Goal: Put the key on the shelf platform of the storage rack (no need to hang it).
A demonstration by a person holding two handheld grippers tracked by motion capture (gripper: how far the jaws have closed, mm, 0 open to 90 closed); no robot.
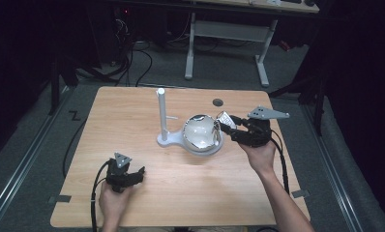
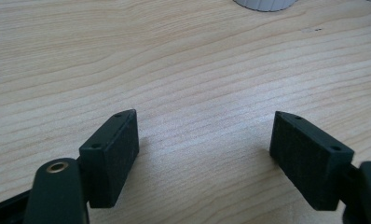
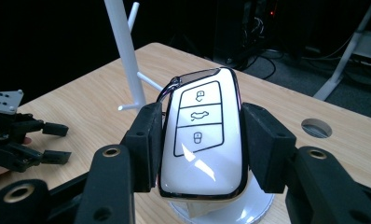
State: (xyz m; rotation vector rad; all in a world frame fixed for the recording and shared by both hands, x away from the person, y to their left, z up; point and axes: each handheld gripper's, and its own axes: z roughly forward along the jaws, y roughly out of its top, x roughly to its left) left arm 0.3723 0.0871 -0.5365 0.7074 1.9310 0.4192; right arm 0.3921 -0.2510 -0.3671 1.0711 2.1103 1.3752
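Observation:
A white car key fob [image 3: 200, 135] with three black button outlines and a chrome rim sits between the pads of my right gripper [image 3: 200, 149], which is shut on its sides. In the high view the right gripper [image 1: 224, 126] holds the key fob [image 1: 225, 119] just right of a shiny bowl [image 1: 200, 133] on a white stand [image 1: 162, 116] with an upright post and side pegs. My left gripper [image 1: 132, 175] rests low at the near left of the table, open, with bare wood between its pads [image 2: 111, 154].
The wooden table [image 1: 132, 111] has a round cable hole [image 1: 217, 102] behind the bowl. A white-legged desk [image 1: 229, 34] stands beyond the far edge, with cables on the dark floor. The stand's base [image 2: 265, 3] shows at the top of the left gripper view.

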